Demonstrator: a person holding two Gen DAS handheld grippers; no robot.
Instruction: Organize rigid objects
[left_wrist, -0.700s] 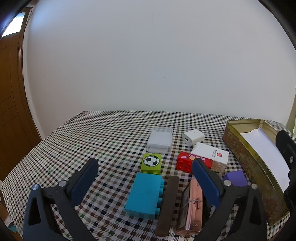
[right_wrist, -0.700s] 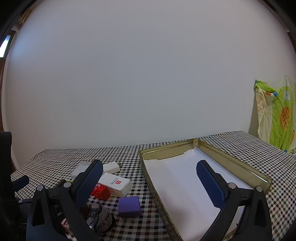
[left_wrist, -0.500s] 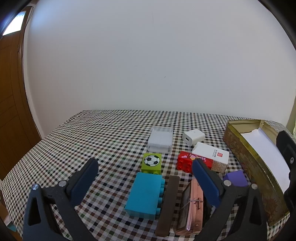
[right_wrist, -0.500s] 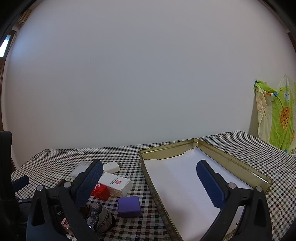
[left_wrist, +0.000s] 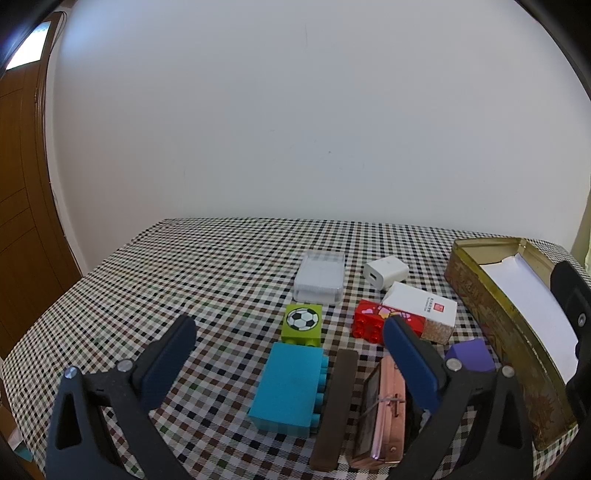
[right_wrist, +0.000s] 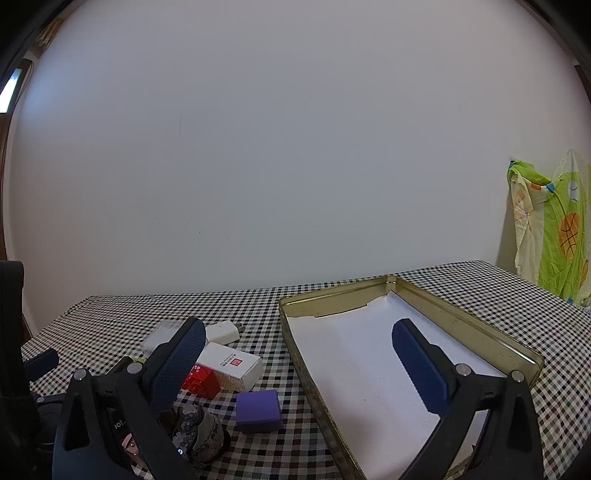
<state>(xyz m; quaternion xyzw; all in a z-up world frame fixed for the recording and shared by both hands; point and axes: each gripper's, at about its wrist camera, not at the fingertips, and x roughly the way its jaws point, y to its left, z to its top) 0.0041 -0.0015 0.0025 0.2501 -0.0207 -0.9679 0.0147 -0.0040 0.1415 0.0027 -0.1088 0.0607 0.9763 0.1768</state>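
White wall stands behind a table with a checkered cloth (left_wrist: 155, 280). Toys and small things lie together on the cloth: a blue block (left_wrist: 288, 387), a green block with a soccer ball (left_wrist: 302, 324), a red block (left_wrist: 369, 323), a white box (left_wrist: 421, 308), a white charger (left_wrist: 385, 272), a clear case (left_wrist: 320, 276), a purple cube (right_wrist: 258, 410), a brown bar (left_wrist: 336, 406) and a pink case (left_wrist: 384, 410). A gold tin tray (right_wrist: 469, 334) with white paper sits just beside them, on their right. The left claw (left_wrist: 288, 339) is wide open above the blocks and holds nothing. The right claw (right_wrist: 299, 341) is wide open too, over the tray's left edge.
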